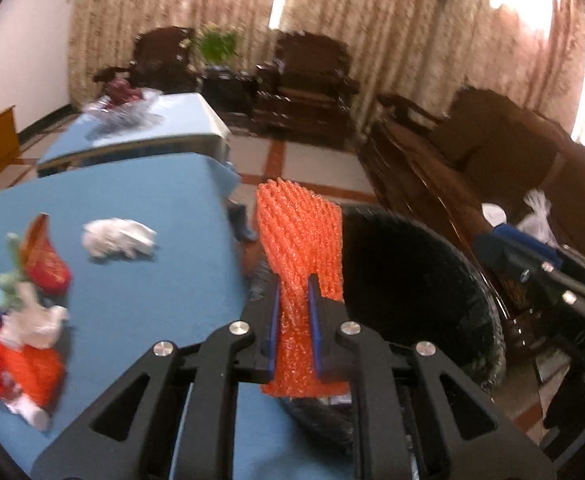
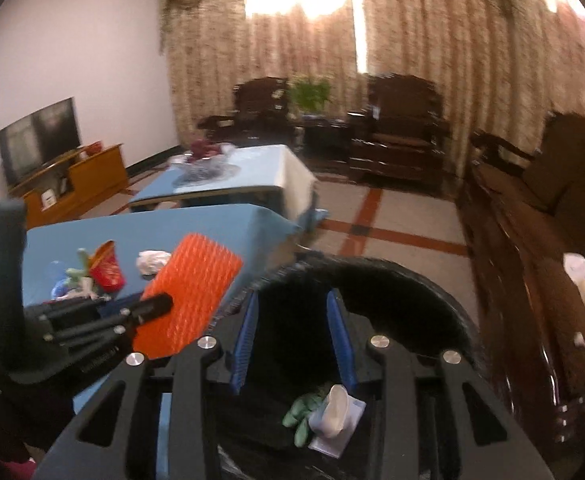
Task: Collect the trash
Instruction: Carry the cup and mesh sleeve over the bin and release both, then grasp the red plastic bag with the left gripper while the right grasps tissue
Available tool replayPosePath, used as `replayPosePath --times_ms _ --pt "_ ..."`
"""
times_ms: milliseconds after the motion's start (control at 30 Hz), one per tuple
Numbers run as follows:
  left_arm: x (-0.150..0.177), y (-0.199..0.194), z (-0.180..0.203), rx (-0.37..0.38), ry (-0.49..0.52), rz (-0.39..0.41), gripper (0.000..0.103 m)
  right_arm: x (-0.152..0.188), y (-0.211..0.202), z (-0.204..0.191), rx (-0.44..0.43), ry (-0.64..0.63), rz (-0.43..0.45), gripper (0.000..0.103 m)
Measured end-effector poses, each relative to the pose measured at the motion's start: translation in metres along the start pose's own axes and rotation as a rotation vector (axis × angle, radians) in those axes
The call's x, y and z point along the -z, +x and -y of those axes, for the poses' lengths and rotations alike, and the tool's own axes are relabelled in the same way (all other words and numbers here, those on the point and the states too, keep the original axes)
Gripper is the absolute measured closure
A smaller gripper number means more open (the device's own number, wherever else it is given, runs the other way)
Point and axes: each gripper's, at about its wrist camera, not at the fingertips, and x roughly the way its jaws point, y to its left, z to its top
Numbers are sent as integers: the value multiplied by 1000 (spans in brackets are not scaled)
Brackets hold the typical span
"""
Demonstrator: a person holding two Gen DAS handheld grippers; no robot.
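My left gripper (image 1: 294, 284) is shut on an orange foam net sleeve (image 1: 300, 232), which sticks up past the blue pads. It hangs at the near left rim of a black trash bin (image 1: 492, 332). In the right wrist view the same sleeve (image 2: 196, 292) shows in the left gripper (image 2: 152, 308), beside the bin (image 2: 372, 266). My right gripper (image 2: 292, 296) is open over the bin mouth with nothing between its fingers. Green scraps (image 2: 300, 412) and white paper (image 2: 334, 408) lie inside. On the blue table (image 1: 132, 300) lie a crumpled white paper (image 1: 118, 238), a red bag (image 1: 44, 260) and more orange netting (image 1: 20, 364).
A second blue-covered table carries a glass bowl (image 1: 124, 108) behind the first. A dark wooden bench (image 1: 432, 184) runs along the right of the bin, with white bags on it. Two armchairs (image 1: 308, 76) and a plant stand at the curtains. A television (image 2: 40, 136) sits on a wooden cabinet at left.
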Motion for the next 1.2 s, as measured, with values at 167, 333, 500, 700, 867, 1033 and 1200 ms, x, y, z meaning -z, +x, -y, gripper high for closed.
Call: replayPosePath --times_ms 167,333,500,700,867,1033,1200 --pt "12 19 20 43 44 -24 50 12 -2 30 74 53 -2 49" --pt "19 19 24 49 60 -36 44 24 -8 45 124 84 -1 29" --pt "20 2 13 -10 78 7 34 27 -6 46 153 85 2 12" --pt "15 -34 -30 -112 30 61 27 21 1 20 98 55 14 7" --pt "19 -71 -79 -229 -21 107 25 15 11 -20 8 3 18 7" --pt "35 -108 -135 -383 -86 131 25 8 23 -70 -95 -55 21 7" --pt "55 -132 -188 -527 -131 126 25 10 39 -130 -195 -122 19 7"
